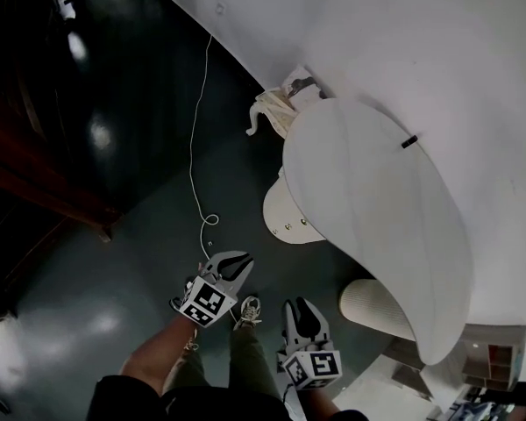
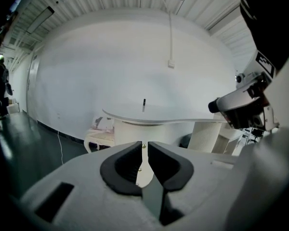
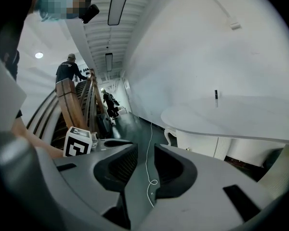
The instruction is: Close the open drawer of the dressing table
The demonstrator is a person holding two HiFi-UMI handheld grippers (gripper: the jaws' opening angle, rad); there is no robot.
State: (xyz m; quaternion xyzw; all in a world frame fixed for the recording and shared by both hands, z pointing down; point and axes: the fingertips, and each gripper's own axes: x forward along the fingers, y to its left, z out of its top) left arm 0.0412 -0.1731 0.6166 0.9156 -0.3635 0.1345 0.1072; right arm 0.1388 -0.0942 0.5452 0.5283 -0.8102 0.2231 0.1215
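Observation:
The white dressing table (image 1: 377, 200) stands against the white wall, with a small dark object (image 1: 409, 141) on its top. A rounded cream drawer unit (image 1: 289, 213) with small knobs juts out from under the top; it shows again as the drawer unit (image 2: 127, 131). Whether a drawer is open I cannot tell. My left gripper (image 1: 237, 261) hangs above the dark floor short of the unit, its jaws a narrow gap apart with nothing between them (image 2: 144, 146). My right gripper (image 1: 302, 310) is beside it, open and empty (image 3: 145, 150), also clear of the table.
A white cable (image 1: 197, 147) runs from the wall across the floor and coils near my grippers. A small ornate stool (image 1: 272, 112) stands beyond the table, a ribbed white pouffe (image 1: 373, 305) to its right. Dark wooden furniture (image 1: 35, 182) lies left. People (image 3: 70, 71) stand far off.

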